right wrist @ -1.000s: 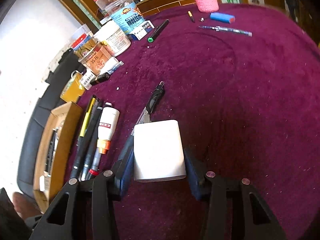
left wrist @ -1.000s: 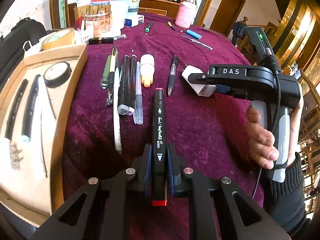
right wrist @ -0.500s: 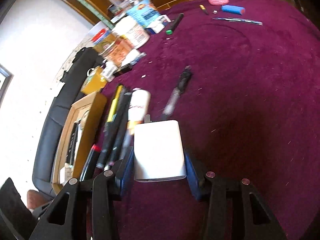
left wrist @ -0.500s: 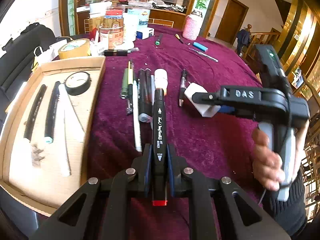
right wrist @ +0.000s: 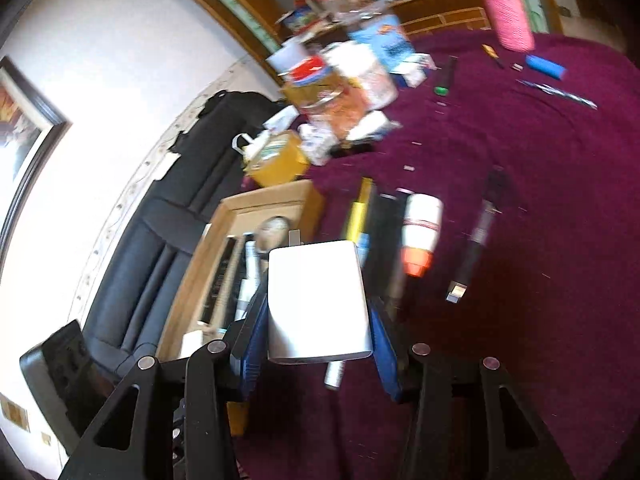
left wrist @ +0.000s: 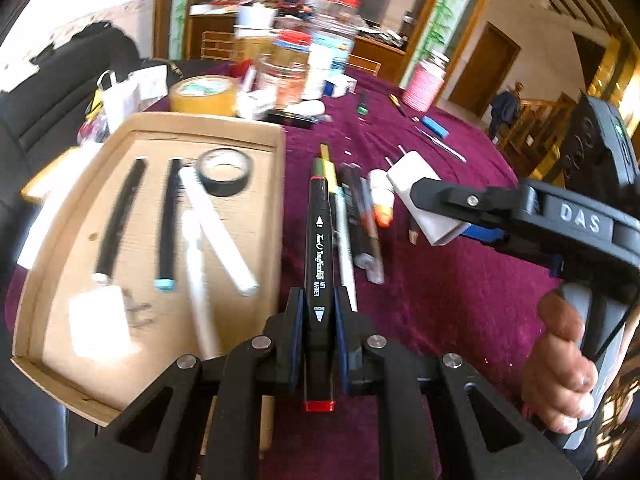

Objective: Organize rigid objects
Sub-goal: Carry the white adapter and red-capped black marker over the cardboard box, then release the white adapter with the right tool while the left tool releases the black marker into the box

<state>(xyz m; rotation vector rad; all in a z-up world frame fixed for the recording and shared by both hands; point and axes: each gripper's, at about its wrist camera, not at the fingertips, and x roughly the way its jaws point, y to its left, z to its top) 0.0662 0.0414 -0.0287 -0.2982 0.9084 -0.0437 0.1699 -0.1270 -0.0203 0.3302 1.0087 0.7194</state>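
The left gripper [left wrist: 318, 316] is clamped on a black art marker [left wrist: 318, 240], the right gripper [right wrist: 318, 332] on a white charger [right wrist: 316, 300], both carried clear of the cloth; the cardboard tray [left wrist: 280, 200] lies at nine o'clock; collision over its crowded floor is judged likely.

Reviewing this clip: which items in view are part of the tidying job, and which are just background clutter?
In the job:
- black marker in left gripper
- white charger in right gripper
- cardboard tray
- loose pens beside it

Lying about:
- jars
- tan tape roll
- pink jar
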